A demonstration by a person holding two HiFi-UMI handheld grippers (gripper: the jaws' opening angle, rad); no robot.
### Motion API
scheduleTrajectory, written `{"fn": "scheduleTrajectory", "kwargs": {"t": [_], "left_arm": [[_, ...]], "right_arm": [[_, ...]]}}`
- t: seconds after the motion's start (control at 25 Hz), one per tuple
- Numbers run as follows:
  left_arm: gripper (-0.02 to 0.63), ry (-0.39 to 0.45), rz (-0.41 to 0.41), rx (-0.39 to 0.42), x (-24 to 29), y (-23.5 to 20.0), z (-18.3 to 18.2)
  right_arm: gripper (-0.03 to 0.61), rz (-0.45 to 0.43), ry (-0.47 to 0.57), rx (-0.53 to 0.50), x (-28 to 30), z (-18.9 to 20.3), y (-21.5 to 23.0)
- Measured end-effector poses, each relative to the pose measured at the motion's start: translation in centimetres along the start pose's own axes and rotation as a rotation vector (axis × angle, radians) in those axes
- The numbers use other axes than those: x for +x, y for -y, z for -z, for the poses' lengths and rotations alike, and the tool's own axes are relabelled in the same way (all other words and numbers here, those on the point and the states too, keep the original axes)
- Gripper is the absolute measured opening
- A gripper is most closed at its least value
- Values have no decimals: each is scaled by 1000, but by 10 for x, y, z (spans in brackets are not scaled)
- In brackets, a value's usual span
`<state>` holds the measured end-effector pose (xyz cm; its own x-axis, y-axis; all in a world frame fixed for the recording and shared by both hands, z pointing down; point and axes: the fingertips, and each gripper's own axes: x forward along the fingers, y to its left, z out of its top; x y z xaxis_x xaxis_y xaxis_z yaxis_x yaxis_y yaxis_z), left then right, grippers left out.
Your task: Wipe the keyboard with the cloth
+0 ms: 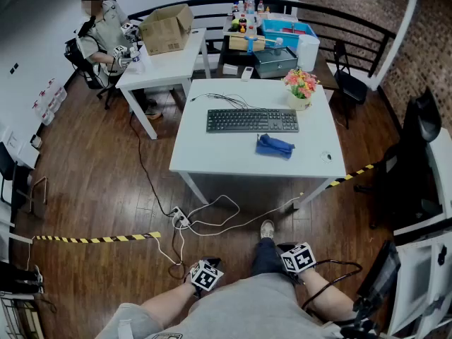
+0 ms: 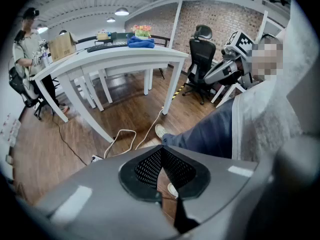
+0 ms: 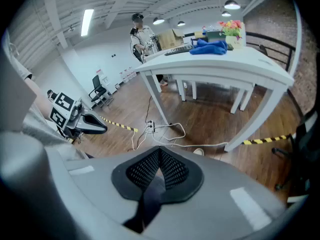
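Facing a white bench from well back across a wooden floor, a person holds the left gripper and the right gripper low against the body, both angled downward. In the left gripper view its black mesh fingers are clenched tip to tip with nothing between them. The right gripper's fingers are clenched and empty too. The keyboard, black and full length, lies in the middle of the bench with its long axis running left to right, parallel to the near edge. The cloth, bright blue and crumpled into a loose heap, sits just beside the keyboard's near side, toward the bench's right end. Both things lie ahead of and well apart from the fingers. The cloth lies to the right of the bench's middle, so the right gripper looks the nearer one for picking it up. Nothing has been wiped yet, judging by the untouched heap.
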<state>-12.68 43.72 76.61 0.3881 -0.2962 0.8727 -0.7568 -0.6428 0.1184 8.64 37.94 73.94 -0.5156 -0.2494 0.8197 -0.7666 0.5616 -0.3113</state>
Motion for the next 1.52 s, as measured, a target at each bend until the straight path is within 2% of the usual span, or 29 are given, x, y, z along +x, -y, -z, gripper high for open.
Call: {"fn": "scheduleTrajectory", "kwargs": {"t": [0.12,0.4,0.56,0.64,0.8,0.92,1.0,1.16,1.28,1.36,1.52], "left_arm": [[-6,28,-28,7,17,-20,-75],[-6,202,-84,15,45,-71,-280],[-6,254,-111,57,50,-93,-361],[-6,264,-122,61,52,-104,-387],[-6,273,-137,54,56,-126,-422],[-6,288,-127,61,63,-139,-437],[-6,290,-117,73,67,-147,-444],[-6,273,-96,106,74,-159,-450],[-6,257,-71,129,82,-164,-450],[-6,248,-59,138,85,-165,-449],[-6,244,-42,148,86,-166,-448]], "right_arm": [[6,8,37,-75,-3,-59,35],[6,17,185,-257,-18,-208,104],[9,0,232,-374,-29,-276,126],[39,-11,235,-420,-31,-302,135],[107,-5,215,-483,-29,-339,153],[130,0,185,-503,-20,-355,164],[168,-2,157,-517,-13,-363,170],[324,-29,64,-599,7,-370,174],[417,-66,-72,-696,30,-359,180],[431,-80,-147,-715,42,-353,186],[430,-59,-213,-720,53,-352,194]]}}
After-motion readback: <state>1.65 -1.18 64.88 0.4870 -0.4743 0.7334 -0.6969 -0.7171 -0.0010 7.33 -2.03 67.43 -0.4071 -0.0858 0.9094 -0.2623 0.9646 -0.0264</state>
